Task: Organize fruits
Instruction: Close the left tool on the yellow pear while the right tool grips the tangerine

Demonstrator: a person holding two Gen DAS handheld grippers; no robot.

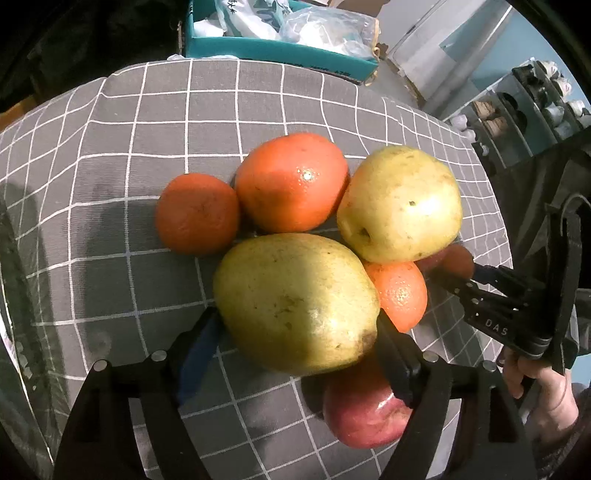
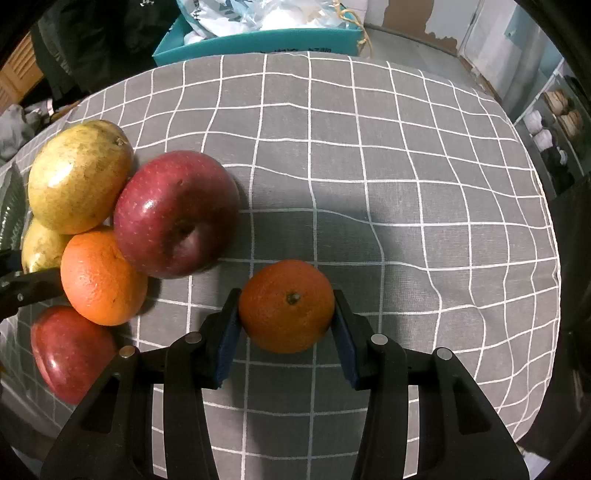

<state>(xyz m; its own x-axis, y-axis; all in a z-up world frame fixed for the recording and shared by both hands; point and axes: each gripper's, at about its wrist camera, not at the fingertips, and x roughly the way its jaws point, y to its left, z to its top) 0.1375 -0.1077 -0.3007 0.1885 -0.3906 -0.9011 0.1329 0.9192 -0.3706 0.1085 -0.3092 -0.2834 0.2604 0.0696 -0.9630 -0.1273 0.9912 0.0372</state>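
Teal box (image 2: 258,42) holding plastic bags (image 2: 266,13)

A round table draped in a grey cloth with a white grid pattern (image 2: 406,155) fills my view, its fabric rippled in soft folds and crossed by dark shadows under bright overhead light. Beyond its far edge sits a teal cardboard box (image 2: 258,40) stuffed with crumpled clear plastic bags (image 1: 325,29). To my right, an open white shelf rack (image 1: 517,107) holds rows of shoes, dark pairs beside white and tan ones, against a pale blue wall (image 1: 517,40). Flattened brown cardboard (image 2: 417,14) leans near white panels at the back. The far left lies in darkness.
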